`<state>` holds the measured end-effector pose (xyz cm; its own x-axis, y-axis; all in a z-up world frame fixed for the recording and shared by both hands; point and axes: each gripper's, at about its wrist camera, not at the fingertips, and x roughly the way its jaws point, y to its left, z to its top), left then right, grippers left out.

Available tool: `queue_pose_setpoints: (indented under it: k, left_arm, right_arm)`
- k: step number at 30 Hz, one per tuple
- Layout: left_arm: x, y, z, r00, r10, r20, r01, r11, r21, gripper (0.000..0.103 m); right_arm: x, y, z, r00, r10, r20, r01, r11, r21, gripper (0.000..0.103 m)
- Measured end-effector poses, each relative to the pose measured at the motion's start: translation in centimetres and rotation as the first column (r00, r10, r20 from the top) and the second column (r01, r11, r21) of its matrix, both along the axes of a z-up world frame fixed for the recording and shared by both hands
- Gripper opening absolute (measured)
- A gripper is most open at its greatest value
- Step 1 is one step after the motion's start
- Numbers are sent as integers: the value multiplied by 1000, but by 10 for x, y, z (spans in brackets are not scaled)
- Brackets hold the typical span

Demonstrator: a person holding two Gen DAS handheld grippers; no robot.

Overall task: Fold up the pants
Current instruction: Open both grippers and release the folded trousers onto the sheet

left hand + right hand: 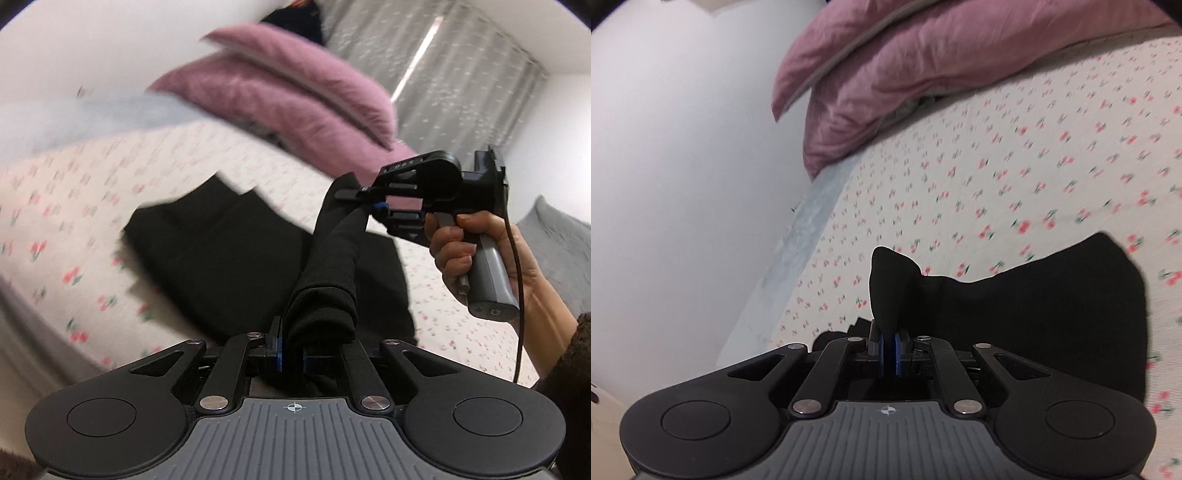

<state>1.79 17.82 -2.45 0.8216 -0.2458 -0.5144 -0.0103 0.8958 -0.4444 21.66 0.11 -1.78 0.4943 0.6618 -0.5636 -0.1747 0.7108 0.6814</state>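
Note:
Black pants point(221, 243) lie partly spread on the cherry-print bed sheet point(66, 206). One bunched edge of them rises off the bed as a thick roll stretched between the two grippers. My left gripper point(291, 356) is shut on the near end of that roll. In the left wrist view, my right gripper point(380, 212) is held in a hand point(476, 251) at the right and pinches the far end. In the right wrist view the right gripper point(889, 352) is shut on a black fabric corner point(890, 284), with the rest of the pants point(1052, 306) to its right.
Folded pink quilts point(295, 92) are stacked at the head of the bed, also seen as pink quilts point(905, 66) in the right wrist view. A white wall point(683, 166) runs along the bed's side. Grey curtains point(443, 74) hang behind. A grey cushion point(554, 229) lies far right.

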Motion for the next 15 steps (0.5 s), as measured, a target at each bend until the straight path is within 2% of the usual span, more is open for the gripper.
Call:
queue_pose_setpoints:
  k: [2, 5, 7, 8, 11, 15]
  left_arm:
    - [2, 11, -9, 999, 3, -46, -4, 1000, -25, 11]
    - [1, 23, -18, 995, -4, -96, -1, 999, -49, 17]
    - [1, 26, -15, 993, -23, -119, 18, 999, -48, 24]
    - [-1, 27, -12, 993, -24, -118, 20, 999, -36, 31]
    - [-2, 30, -3, 994, -53, -97, 56, 998, 31, 53]
    - [4, 41, 9, 996, -59, -66, 65, 994, 87, 53]
  right_arm:
    - [5, 10, -6, 1000, 0, -16, 0, 1000, -17, 11]
    - [6, 18, -13, 1000, -14, -26, 12, 998, -68, 25]
    - [5, 16, -13, 1000, -16, -23, 14, 996, -84, 49]
    - [2, 13, -10, 1000, -24, -17, 23, 997, -79, 52]
    - [-5, 2, -3, 1000, -11, 17, 12, 997, -72, 55]
    - [-26, -18, 2, 999, 9, 42, -3, 991, -133, 62]
